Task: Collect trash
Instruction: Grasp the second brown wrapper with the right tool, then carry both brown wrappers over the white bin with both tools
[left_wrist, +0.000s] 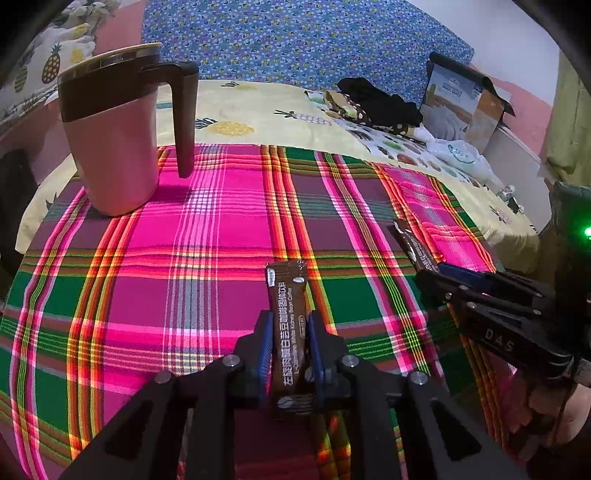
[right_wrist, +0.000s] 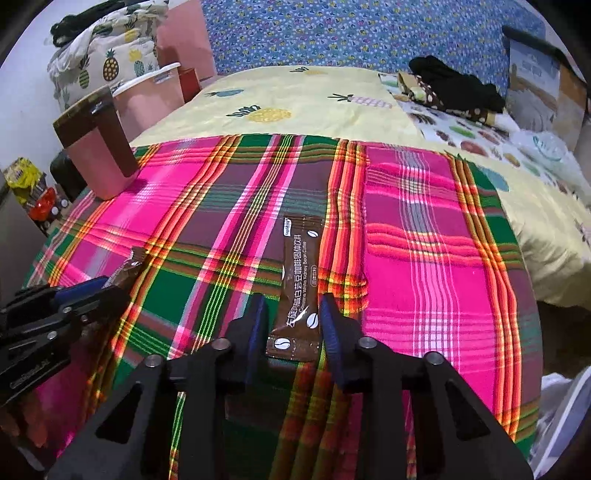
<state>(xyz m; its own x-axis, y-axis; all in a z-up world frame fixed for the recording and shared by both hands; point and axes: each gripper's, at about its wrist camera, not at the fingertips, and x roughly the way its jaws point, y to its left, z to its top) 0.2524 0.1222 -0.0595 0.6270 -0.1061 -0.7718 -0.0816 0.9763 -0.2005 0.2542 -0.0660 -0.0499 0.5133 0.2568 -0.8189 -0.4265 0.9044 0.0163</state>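
Two brown coffee sachets are in play on a plaid cloth (left_wrist: 207, 258). My left gripper (left_wrist: 290, 321) is shut on the first brown sachet (left_wrist: 288, 321), which sticks forward between its blue pads. The second brown sachet (right_wrist: 300, 280) lies between the fingers of my right gripper (right_wrist: 293, 314); the right finger touches it and a gap shows on the left side. In the left wrist view the right gripper (left_wrist: 439, 269) and the second sachet (left_wrist: 415, 245) show at the right. In the right wrist view the left gripper (right_wrist: 92, 288) and its sachet (right_wrist: 127, 267) show at the left.
A pink mug with a brown lid and handle (left_wrist: 114, 147) stands at the cloth's far left, also in the right wrist view (right_wrist: 98, 155). Beyond lies a pineapple-print sheet (left_wrist: 258, 110), dark clothes (left_wrist: 376, 99), a cardboard box (left_wrist: 465, 99) and a plastic bag (left_wrist: 458, 155).
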